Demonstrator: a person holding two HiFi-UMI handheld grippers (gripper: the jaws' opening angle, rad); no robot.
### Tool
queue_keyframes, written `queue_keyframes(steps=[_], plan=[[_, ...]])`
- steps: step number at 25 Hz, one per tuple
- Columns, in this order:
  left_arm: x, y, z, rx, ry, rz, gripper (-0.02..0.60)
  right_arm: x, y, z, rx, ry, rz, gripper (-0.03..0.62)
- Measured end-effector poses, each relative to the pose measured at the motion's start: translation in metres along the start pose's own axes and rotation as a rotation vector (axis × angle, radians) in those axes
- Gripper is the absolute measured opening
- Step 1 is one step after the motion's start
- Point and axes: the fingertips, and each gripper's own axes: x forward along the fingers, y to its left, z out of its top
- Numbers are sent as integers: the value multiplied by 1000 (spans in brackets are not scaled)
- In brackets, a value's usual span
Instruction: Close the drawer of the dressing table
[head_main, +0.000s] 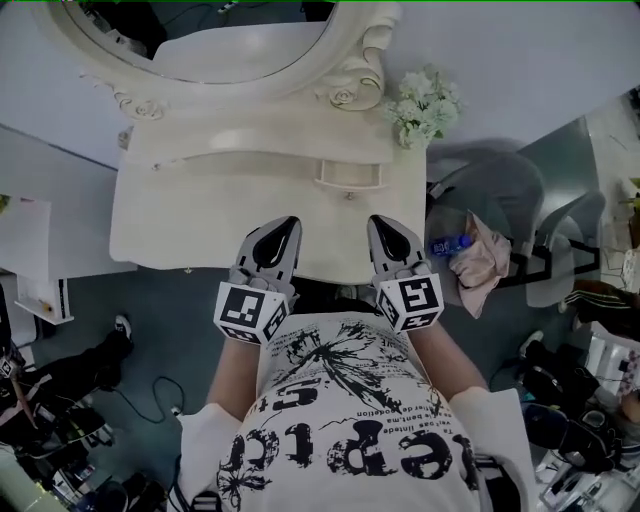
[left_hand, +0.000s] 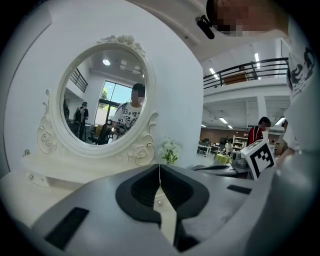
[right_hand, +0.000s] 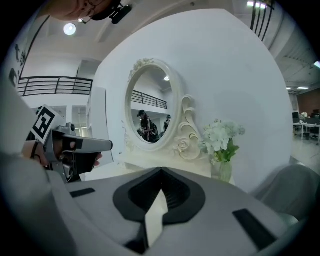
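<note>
The white dressing table (head_main: 170, 215) lies below me, its oval mirror (head_main: 240, 40) at the back. Both grippers reach over the table's front edge, side by side. My left gripper (head_main: 289, 228) is shut with nothing in it, and its tips meet in the left gripper view (left_hand: 160, 167). My right gripper (head_main: 380, 226) is shut and empty as well, its jaws closed in the right gripper view (right_hand: 161, 171). The drawer front is hidden under the tabletop's front edge and the grippers. No pulled-out drawer shows from above.
A vase of white flowers (head_main: 425, 105) stands at the table's back right corner. A small raised shelf (head_main: 350, 175) sits ahead of the right gripper. A grey chair (head_main: 500, 195) with a cloth (head_main: 480, 262) and a bottle (head_main: 450, 243) stands to the right. Gear and cables lie on the floor.
</note>
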Motion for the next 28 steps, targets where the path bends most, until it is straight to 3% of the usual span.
queue_keyframes(steps=[10,18,20,22,28], plan=[[52,53,-3,18,85,-105,20,60,-17,-38,43,106,-103,17],[67,73,-31,-1,139,-146,20,91,-32,-109,69,255,-196,20],[70,76,-39,-12,148,-151,20,97,-34,-125,73,288,-207,35],[73,79,-47,-18,159,-151,20,103,-34,-137,71,318,-202,98],[74,86,-64,-26,190,-147,20,116,-38,-153,121,350,-230,103]])
